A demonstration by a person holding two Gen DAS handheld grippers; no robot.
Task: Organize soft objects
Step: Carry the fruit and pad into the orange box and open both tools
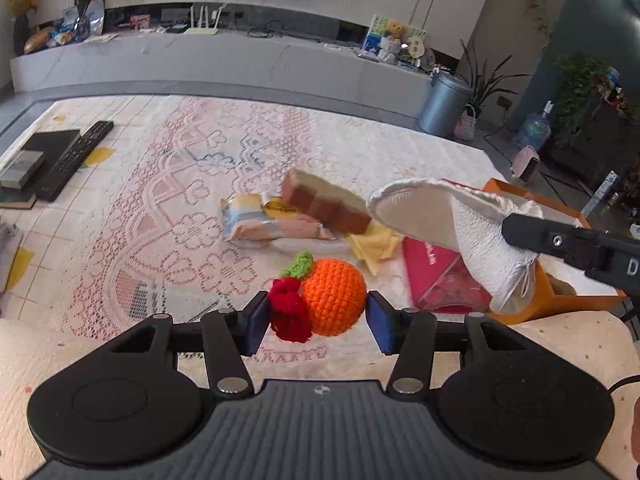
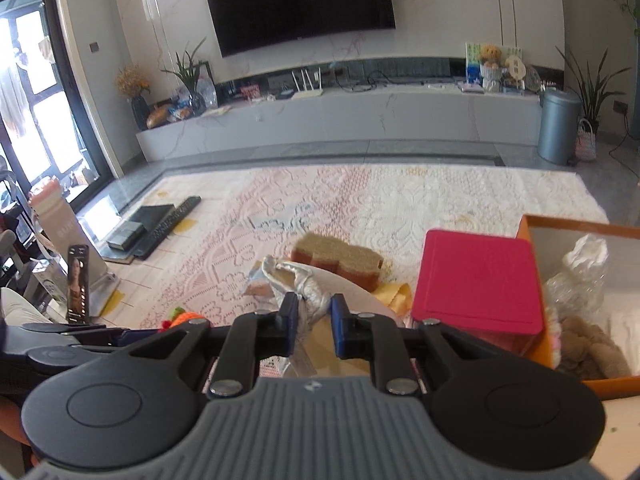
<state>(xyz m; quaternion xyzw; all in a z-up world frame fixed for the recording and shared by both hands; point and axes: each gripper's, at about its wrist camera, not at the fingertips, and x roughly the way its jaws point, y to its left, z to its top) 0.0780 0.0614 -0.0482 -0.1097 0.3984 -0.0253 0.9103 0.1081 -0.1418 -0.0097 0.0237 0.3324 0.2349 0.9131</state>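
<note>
My left gripper (image 1: 317, 316) is shut on a crocheted orange (image 1: 334, 297) with a red knit bit and a green leaf, held above the lace-covered table. My right gripper (image 2: 314, 322) is shut on a white slipper (image 2: 308, 298). In the left wrist view the slipper (image 1: 444, 224) hangs in the air in front of the orange box (image 1: 560, 300). The orange box (image 2: 576, 228) shows at the right in the right wrist view and holds soft things, one white and crinkly, one brown and fluffy.
On the table lie a brown and tan sponge (image 1: 326, 200), a snack packet (image 1: 264, 220), a yellow cloth (image 1: 374, 246) and a pink box (image 2: 476, 280). A remote (image 1: 74, 158) and a dark tray lie at the far left. A grey bin (image 1: 444, 104) stands beyond the table.
</note>
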